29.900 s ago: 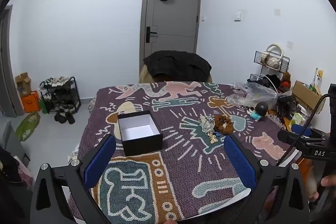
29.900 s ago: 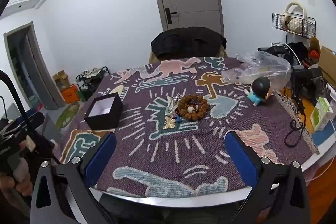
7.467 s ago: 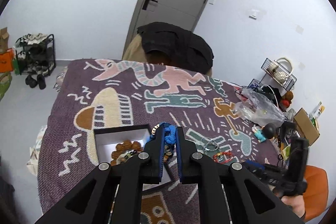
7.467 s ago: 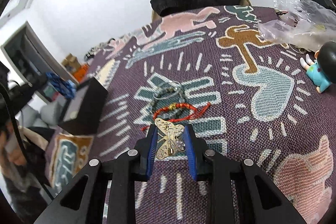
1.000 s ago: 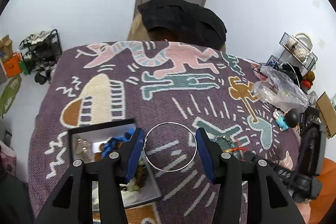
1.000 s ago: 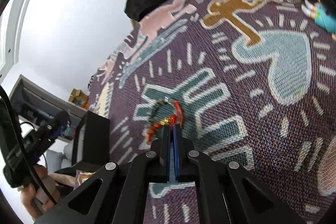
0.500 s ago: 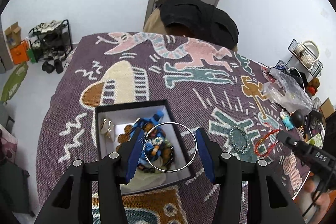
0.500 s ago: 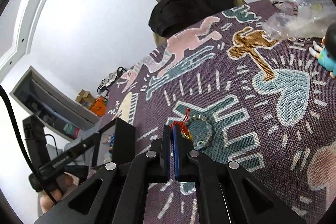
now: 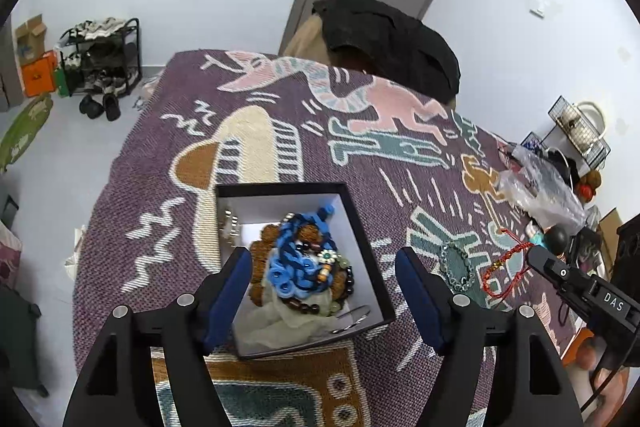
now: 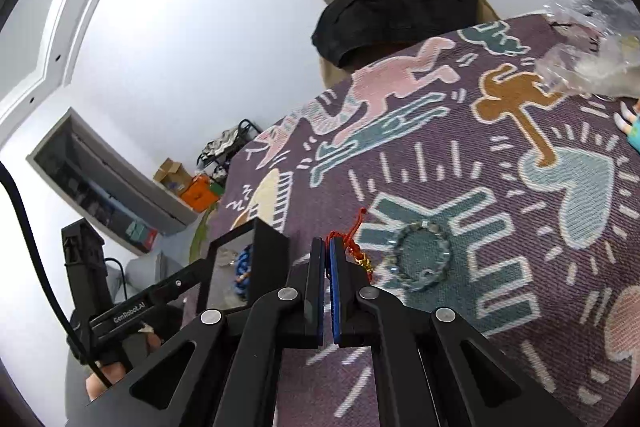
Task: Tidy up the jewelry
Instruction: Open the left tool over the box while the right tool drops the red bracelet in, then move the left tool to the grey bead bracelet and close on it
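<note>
A black box with a white inside (image 9: 360,223) sits on the patterned blanket and holds a blue bracelet (image 9: 292,267), brown beads, and a silver ring (image 9: 352,319) at its front right corner. My left gripper (image 9: 324,291) is open and empty above the box. My right gripper (image 10: 326,247) is shut on a red cord bracelet (image 10: 354,243) and holds it in the air; it also shows in the left wrist view (image 9: 504,271). A pale green bead bracelet (image 10: 420,255) lies flat on the blanket to the right.
A clear plastic bag (image 9: 544,183) and a small doll (image 9: 552,237) lie at the blanket's right side. A chair with a black jacket (image 9: 388,39) stands at the far edge. A shoe rack (image 9: 100,63) stands on the floor at left.
My left gripper has opened wider and let go of the silver ring, which now lies in the box. My right gripper has carried the red cord bracelet up and toward the box.
</note>
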Tool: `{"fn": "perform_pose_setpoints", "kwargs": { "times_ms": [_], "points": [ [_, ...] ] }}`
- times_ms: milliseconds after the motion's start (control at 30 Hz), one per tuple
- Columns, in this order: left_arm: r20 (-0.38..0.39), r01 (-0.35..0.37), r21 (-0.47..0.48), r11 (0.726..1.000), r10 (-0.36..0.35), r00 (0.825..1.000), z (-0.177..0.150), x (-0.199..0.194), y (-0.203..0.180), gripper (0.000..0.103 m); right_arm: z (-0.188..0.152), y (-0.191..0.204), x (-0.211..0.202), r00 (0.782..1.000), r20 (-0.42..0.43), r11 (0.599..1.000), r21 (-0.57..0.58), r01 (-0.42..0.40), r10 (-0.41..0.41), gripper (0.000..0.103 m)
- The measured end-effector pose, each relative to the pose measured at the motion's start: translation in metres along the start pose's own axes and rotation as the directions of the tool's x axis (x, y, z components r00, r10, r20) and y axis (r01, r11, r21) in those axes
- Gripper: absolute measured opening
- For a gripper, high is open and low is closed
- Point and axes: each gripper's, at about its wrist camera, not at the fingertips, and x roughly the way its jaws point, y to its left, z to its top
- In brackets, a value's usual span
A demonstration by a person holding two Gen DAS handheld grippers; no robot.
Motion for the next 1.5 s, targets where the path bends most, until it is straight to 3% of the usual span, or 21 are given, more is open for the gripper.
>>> {"fn": "perform_pose_setpoints", "kwargs": {
  "times_ms": [800,1000,1033,1067,1100,1167,1500],
  "points": [
    [0.092,-0.026,-0.100,0.995,0.035,0.995,0.002,-0.045,0.060,0.075,0.003,0.119,0.049,0.991,-0.088,0.977,-0.178,-0.118,0.104,0.004],
    [0.113,-0.036,-0.122,0.992,0.049,0.992,0.003,-0.052,0.067,0.083,-0.001,0.137,0.069,0.986,-0.141,0.971,-0.211,-0.117,0.088,0.005],
    [0.116,-0.036,-0.124,0.992,0.050,0.992,0.003,-0.053,0.068,0.084,-0.002,0.136,0.071,0.984,-0.155,0.970,-0.211,-0.117,0.085,0.012],
    [0.117,-0.036,-0.124,0.992,0.050,0.992,0.003,-0.054,0.068,0.085,-0.002,0.134,0.073,0.983,-0.165,0.971,-0.207,-0.118,0.084,0.034],
    [0.118,-0.035,-0.123,0.992,0.050,0.992,0.003,-0.054,0.067,0.085,-0.003,0.132,0.072,0.983,-0.165,0.972,-0.203,-0.115,0.082,0.062],
    [0.120,-0.027,-0.122,0.992,0.042,0.992,0.003,-0.054,0.065,0.087,-0.004,0.125,0.063,0.990,-0.117,0.975,-0.202,-0.097,0.074,0.080],
    [0.110,-0.007,-0.086,0.996,0.016,0.994,0.003,-0.046,0.042,0.089,-0.002,0.075,0.038,0.996,-0.080,0.991,-0.125,-0.037,0.027,0.081]
  ]
}}
